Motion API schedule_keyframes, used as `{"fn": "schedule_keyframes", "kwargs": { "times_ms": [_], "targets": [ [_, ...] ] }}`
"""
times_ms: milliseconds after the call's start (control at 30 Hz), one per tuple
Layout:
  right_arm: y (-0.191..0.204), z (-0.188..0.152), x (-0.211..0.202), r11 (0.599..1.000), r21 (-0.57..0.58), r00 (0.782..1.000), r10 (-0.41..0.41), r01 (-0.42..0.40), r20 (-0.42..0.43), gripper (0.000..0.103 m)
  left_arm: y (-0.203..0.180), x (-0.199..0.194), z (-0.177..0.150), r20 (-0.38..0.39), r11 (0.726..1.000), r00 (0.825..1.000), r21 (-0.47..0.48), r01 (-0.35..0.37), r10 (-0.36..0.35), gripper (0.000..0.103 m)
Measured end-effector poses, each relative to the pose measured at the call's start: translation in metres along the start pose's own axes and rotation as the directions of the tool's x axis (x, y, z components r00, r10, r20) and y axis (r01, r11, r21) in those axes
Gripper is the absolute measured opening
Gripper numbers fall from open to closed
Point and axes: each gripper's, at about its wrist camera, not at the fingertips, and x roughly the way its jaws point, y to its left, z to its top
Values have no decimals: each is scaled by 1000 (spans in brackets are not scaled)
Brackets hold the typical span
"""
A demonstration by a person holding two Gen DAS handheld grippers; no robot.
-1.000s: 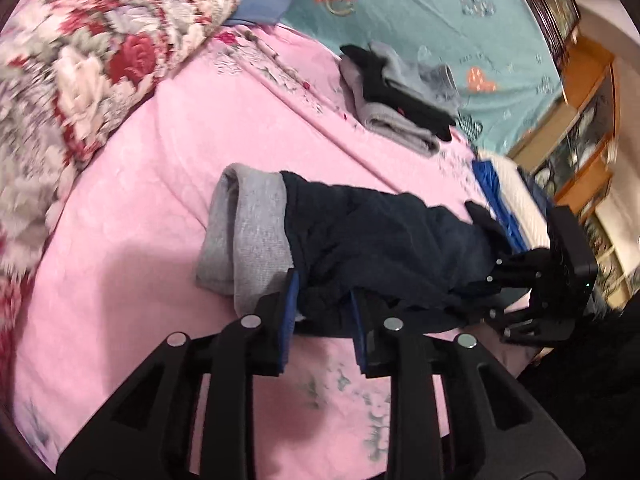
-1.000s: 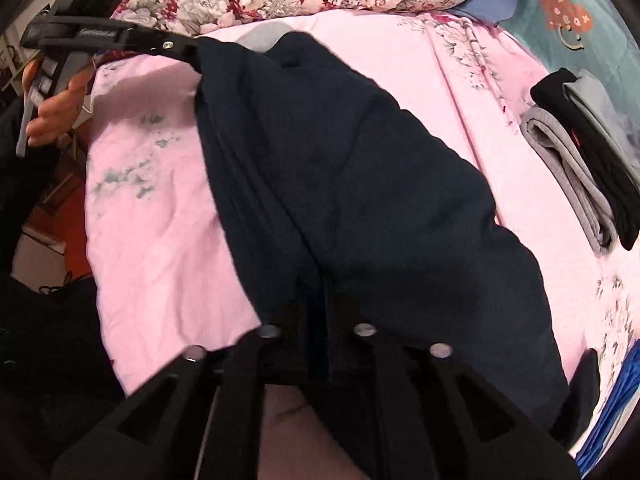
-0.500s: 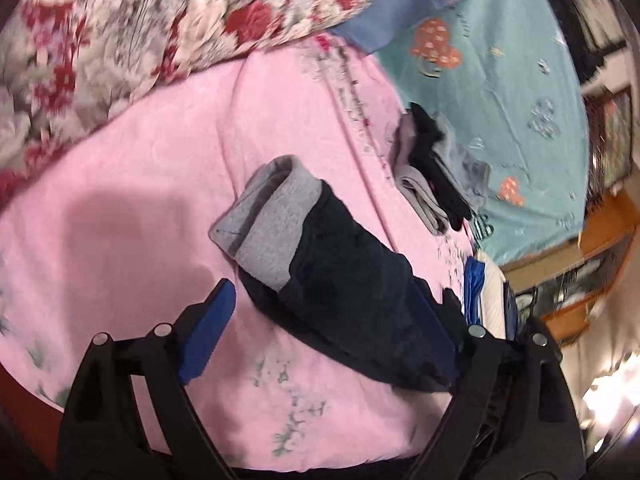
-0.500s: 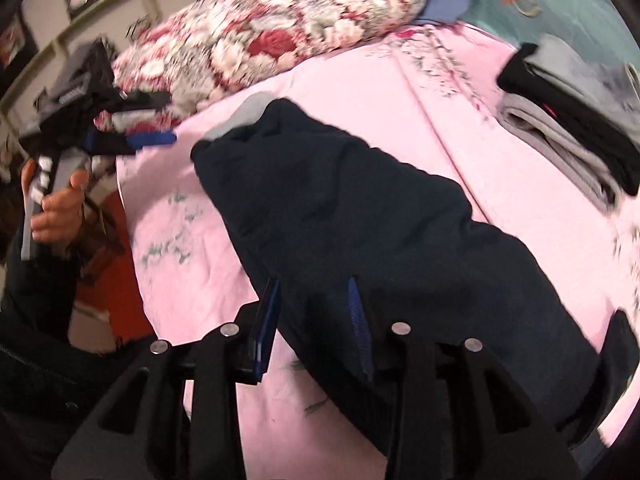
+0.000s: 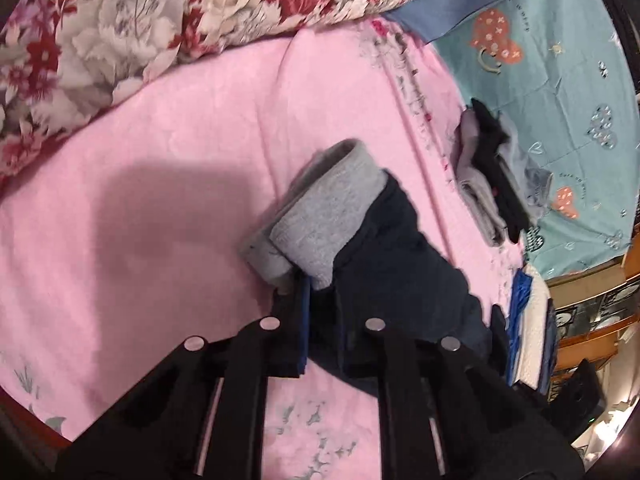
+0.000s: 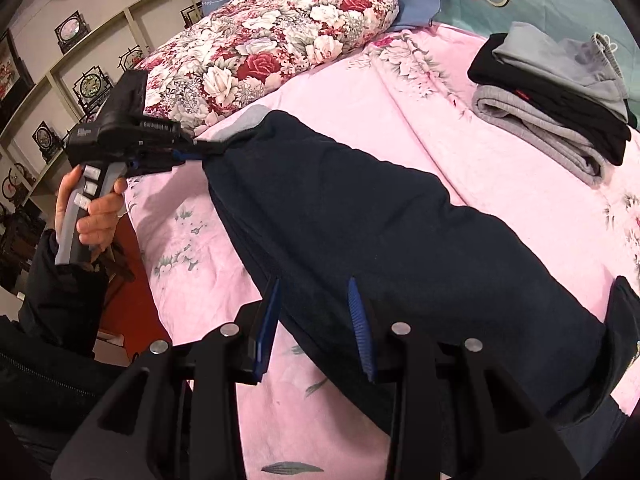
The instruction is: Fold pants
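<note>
The dark navy pants [image 6: 384, 232] lie folded in a long thick band across the pink bedsheet [image 6: 500, 168], running from about ten o'clock down to four o'clock in the right wrist view, the grey lining [image 5: 332, 208] rolled out at one end. The left gripper [image 5: 322, 312] is pinched narrow on the fabric right beside that grey cuff. The right gripper [image 6: 314, 320] stands wide, its blue pads either side of the near edge of the cloth, clamping nothing. At two o'clock a stack of folded clothes [image 6: 552, 92] sits well apart; the floral quilt [image 6: 280, 48] lies at twelve.
</note>
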Motion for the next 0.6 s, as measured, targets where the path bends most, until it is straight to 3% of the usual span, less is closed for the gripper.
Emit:
{"fn": "schedule_keyframes", "kwargs": {
  "times_ms": [167,267,367,467,533,567,600],
  "targets": [
    [0,22,18,1000,14,1000,12,-12,-12,34,0,-6,-10,-11,999,1000,46,-7,8,18],
    [3,31,44,999,21,996,49,-47,-70,20,-11,-32,-14,73,991,995,103,-82,75,56],
    [6,23,73,999,25,986,51,-48,-160,17,-31,-55,-17,139,978,986,175,-111,87,56],
    [13,18,76,1000,-1,988,25,-25,-152,17,-56,-48,-16,96,971,995,237,-13,-10,56],
    [10,19,67,999,32,986,45,-40,-159,17,-71,-28,-16,67,964,998,265,0,-18,56],
    [7,19,60,997,58,986,60,-52,-154,17,-76,-17,-17,54,962,999,274,-10,-5,54],
    [0,19,45,995,86,989,65,-54,-132,19,-79,-5,-18,36,959,999,284,-13,3,42]
  ]
}}
